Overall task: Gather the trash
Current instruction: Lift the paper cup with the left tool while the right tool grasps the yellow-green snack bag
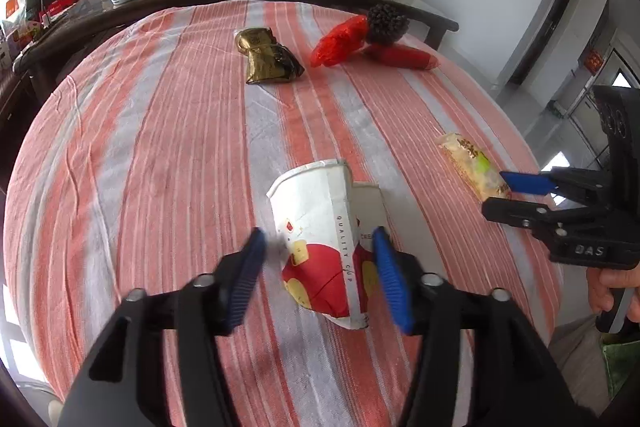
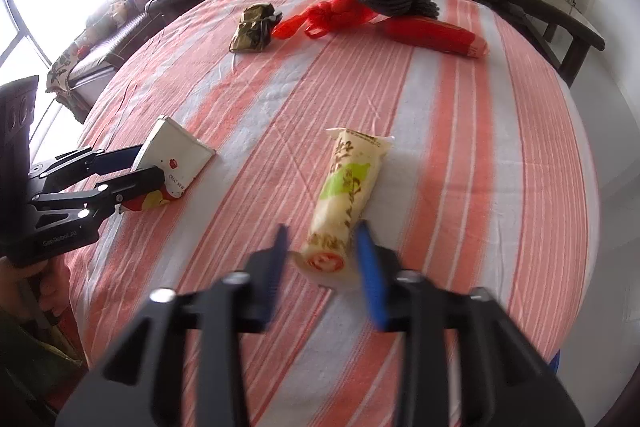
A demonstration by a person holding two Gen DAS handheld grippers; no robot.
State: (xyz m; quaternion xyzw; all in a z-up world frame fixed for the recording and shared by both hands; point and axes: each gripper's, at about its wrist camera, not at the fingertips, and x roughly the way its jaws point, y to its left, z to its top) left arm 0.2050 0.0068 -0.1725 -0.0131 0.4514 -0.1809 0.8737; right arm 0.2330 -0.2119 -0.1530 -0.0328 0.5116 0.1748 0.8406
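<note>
Black arms of the left gripper [image 1: 320, 267] filled the near edge of the left wrist view, and its blue-padded jaws stood partly apart around a crushed paper cup [image 1: 324, 239] lying on its side on the desk. One pad lay against the cup's right side; the other stood just beside its left side, blurred, so contact there could not be told. Beyond the jaws, across the striped cloth [image 1: 160, 147], lay a gold foil wrapper [image 1: 268, 57], a red net bag [image 1: 340, 41] touching a dark beaded bundle [image 1: 387, 23], and a red tube-shaped packet [image 1: 404, 57].

The right gripper [image 2: 326, 255] likewise held its jaws partly apart, straddling the near end of a cream snack wrapper [image 2: 348, 195] that stretched away from them along the cloth. Its right pad was at the wrapper's edge; the left pad stood clear of it. A hand [image 1: 608, 287] gripped that tool's handle off to the right of the left jaws.
</note>
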